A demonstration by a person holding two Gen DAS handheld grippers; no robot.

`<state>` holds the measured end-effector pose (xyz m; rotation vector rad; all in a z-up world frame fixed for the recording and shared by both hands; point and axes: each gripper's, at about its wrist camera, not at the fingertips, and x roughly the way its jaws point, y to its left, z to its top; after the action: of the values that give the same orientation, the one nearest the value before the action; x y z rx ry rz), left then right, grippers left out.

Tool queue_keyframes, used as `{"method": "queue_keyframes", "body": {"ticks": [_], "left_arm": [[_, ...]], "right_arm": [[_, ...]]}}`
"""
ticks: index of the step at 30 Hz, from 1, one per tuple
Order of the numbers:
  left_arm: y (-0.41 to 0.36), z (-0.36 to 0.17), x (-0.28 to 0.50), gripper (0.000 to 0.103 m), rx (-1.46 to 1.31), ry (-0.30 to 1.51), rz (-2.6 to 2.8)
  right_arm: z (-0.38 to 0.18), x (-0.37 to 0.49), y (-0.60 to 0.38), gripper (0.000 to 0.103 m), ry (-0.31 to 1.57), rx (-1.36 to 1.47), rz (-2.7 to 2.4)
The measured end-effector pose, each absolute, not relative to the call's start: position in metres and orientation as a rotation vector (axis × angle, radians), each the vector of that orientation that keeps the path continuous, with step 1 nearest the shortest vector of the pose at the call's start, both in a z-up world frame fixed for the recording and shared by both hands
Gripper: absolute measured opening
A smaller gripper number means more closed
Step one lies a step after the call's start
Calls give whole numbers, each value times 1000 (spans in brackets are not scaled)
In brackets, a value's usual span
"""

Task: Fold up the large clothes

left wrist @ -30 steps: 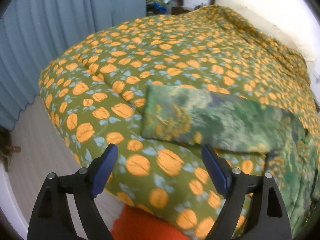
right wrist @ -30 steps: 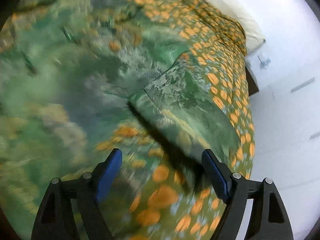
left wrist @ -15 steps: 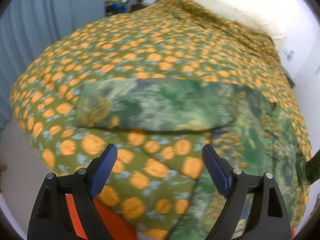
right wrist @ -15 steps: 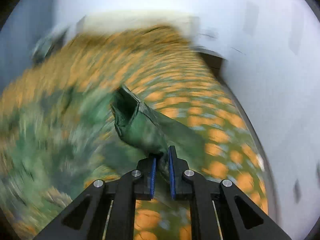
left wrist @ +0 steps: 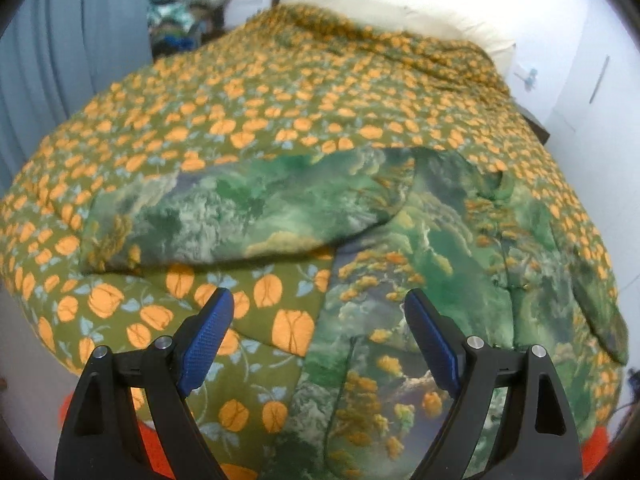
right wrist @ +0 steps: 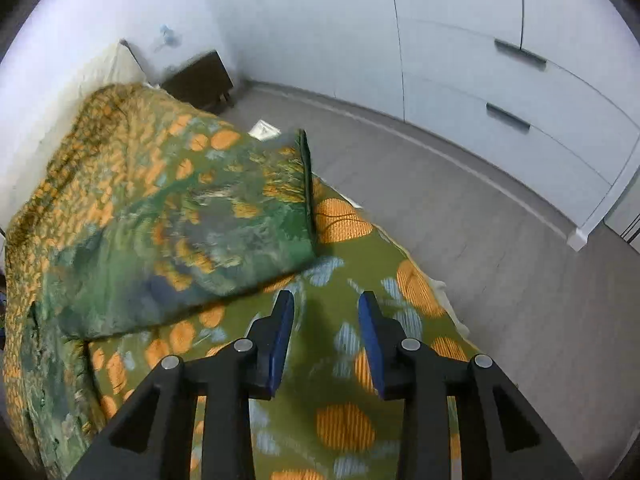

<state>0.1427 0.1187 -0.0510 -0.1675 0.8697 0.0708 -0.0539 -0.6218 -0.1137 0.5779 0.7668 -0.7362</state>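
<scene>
Looking down the left view: left hand-held gripper gapes wide, nothing between the pads, hovering over the garment spread on the bed, one sleeve folded across. Right view: right hand-held gripper jaws just parted, empty; folded sleeve lies ahead on the quilt.

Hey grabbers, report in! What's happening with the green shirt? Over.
Left gripper open, empty. Right gripper just opening, nothing between its jaws. Green garment on the quilt, sleeve folded across. Nothing in the way.
</scene>
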Motion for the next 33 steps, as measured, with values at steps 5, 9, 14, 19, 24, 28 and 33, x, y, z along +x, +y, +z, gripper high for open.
{"method": "queue_keyframes", "body": {"ticks": [5,9,14,19,24,28,33], "left_arm": [[108,-45,136,93,-132,808,62],[103,-30,126,93,-112,736,34],[101,3,110,100,-40,635,11],[104,29,99,101,-69,590,-64],[103,24,88,101,-164,631,-57],[89,7,80,101,-109,683,-58],[79,3,74,102,-58,691,-58]], "right_arm": [[-39,-54,-546,67,610,377,-651],[14,-42,-492,75,495,243,-607],[77,-49,-444,81,361,176,-570],[122,-48,-394,98,298,67,-533],[126,-45,-360,100,358,52,-500],[100,-46,-342,100,426,129,-460],[48,-30,-326,100,533,199,-444]]}}
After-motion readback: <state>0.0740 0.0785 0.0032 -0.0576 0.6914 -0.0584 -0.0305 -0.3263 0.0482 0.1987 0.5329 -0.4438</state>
